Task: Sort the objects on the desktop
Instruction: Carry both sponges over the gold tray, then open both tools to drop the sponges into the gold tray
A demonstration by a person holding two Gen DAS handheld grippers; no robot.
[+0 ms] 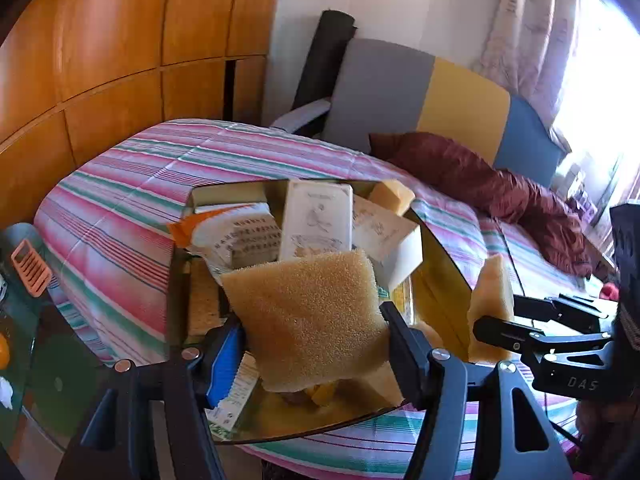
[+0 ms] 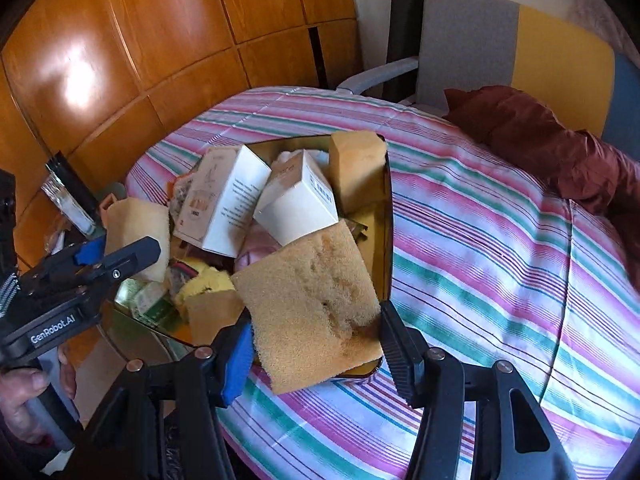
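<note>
- Tin (image 2: 387, 216): a shallow gold tray resting on the striped quilt (image 2: 500, 248); it is the reference for all positions below.
- Left gripper (image 1: 314, 332): clenched on a tan sponge (image 1: 308, 316), held above the tin's near edge; in the right wrist view the same gripper (image 2: 132, 256) appears at the tin's left side.
- Right gripper (image 2: 316, 344): clenched on a second sponge (image 2: 316, 304), tilted over the tin's near right corner; in the left wrist view it (image 1: 494, 326) stands just right of the tin.
- Boxes: a tall white box (image 2: 224, 204) and a smaller one (image 2: 298, 204) lean together inside the tin, toward its far side.
- Third sponge (image 2: 354, 168): upright in the tin's far right corner.
- Red cloth (image 2: 552, 152): bunched on the quilt, well right of the tin.
- Hand (image 2: 24, 400): grips the left gripper's handle, near left of the tin.
</note>
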